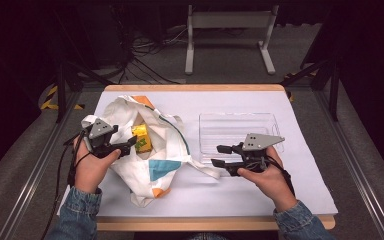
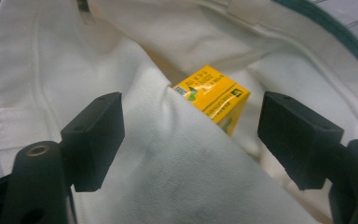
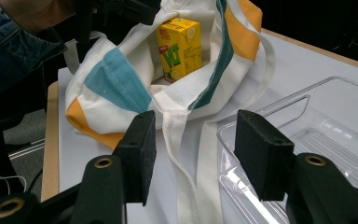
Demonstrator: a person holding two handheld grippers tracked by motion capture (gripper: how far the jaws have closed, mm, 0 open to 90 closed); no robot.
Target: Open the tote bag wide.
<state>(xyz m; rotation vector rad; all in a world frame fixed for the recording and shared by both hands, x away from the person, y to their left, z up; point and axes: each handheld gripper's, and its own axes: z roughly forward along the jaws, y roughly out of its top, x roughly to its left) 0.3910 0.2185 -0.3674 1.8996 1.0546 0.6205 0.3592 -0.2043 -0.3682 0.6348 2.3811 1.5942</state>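
Note:
A white tote bag (image 1: 152,167) with teal and orange patches lies on the left half of the table, its mouth gaping. Inside it stands a yellow juice carton (image 1: 141,138), seen past a fabric fold in the left gripper view (image 2: 214,95) and upright in the right gripper view (image 3: 179,46). My left gripper (image 1: 125,146) is at the bag's near-left rim, open, with a fold of the bag (image 2: 191,177) rising between its wide jaws (image 2: 193,140). My right gripper (image 1: 221,155) is open and holds nothing, just left of a clear plastic tray (image 1: 205,120).
The tray (image 3: 335,135) holds nothing and sits right of centre on the white table cover (image 1: 300,175). A bag strap (image 3: 186,177) trails across the cover to the tray's near-left corner. Beyond the table are floor cables and a white metal stand (image 1: 228,20).

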